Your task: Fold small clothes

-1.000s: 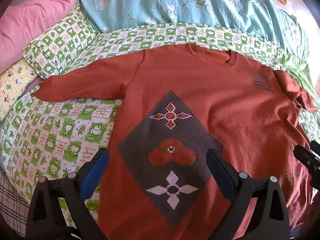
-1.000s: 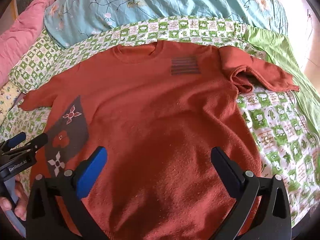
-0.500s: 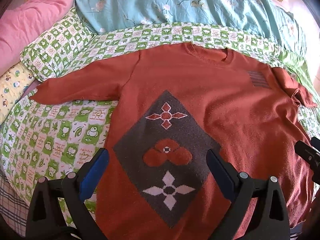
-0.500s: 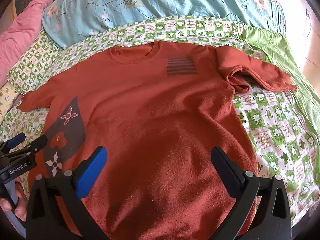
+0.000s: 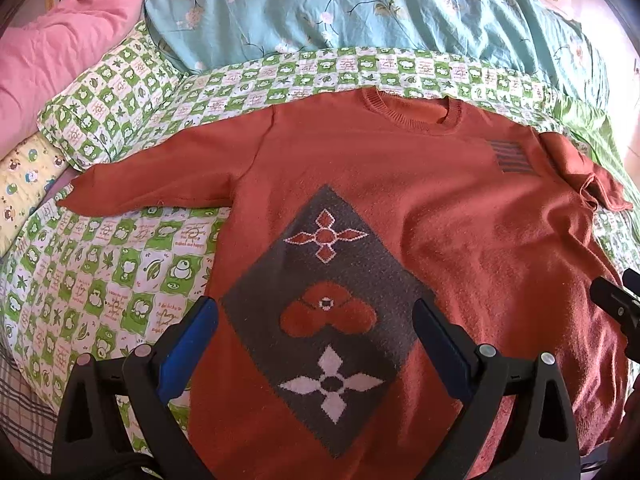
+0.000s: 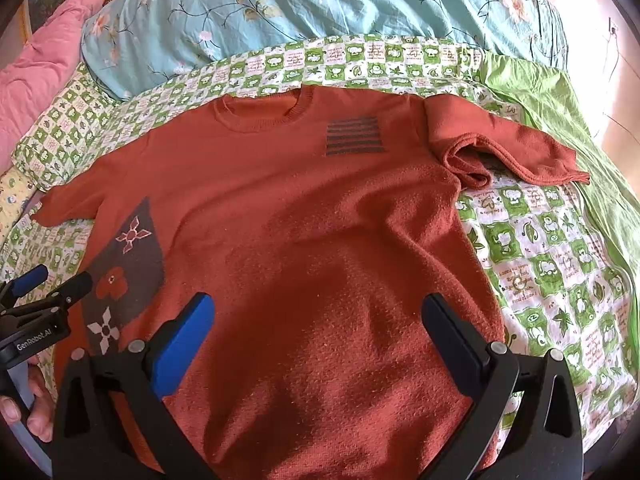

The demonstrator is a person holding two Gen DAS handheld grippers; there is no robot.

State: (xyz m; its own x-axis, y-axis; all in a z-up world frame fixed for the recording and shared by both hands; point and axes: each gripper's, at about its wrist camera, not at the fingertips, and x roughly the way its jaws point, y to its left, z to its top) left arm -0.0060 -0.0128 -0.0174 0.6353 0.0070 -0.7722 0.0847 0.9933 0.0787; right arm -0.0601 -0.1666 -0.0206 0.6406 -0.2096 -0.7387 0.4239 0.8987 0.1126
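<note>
A rust-orange knit sweater point(image 5: 460, 208) lies face up and spread flat on the bed; it also shows in the right wrist view point(image 6: 304, 216). It has a grey diamond motif point(image 5: 324, 312) with flowers and a grey striped patch point(image 6: 352, 136). Its left sleeve point(image 5: 160, 184) lies stretched out flat. Its right sleeve point(image 6: 500, 144) lies bunched and folded over itself. My left gripper point(image 5: 316, 324) is open and empty above the diamond motif. My right gripper point(image 6: 320, 320) is open and empty above the sweater's lower right body.
The bed has a green and white checked sheet point(image 5: 100, 272). A teal floral quilt point(image 5: 360, 12) and a pink quilt point(image 5: 60, 44) lie behind the sweater. A checked pillow point(image 5: 108, 116) sits at the left. A plain green sheet point(image 6: 560, 112) lies at the right.
Both grippers have drifted slightly to the left and toward the sweater's hem. The sweater has not moved. Both grippers stay open.
</note>
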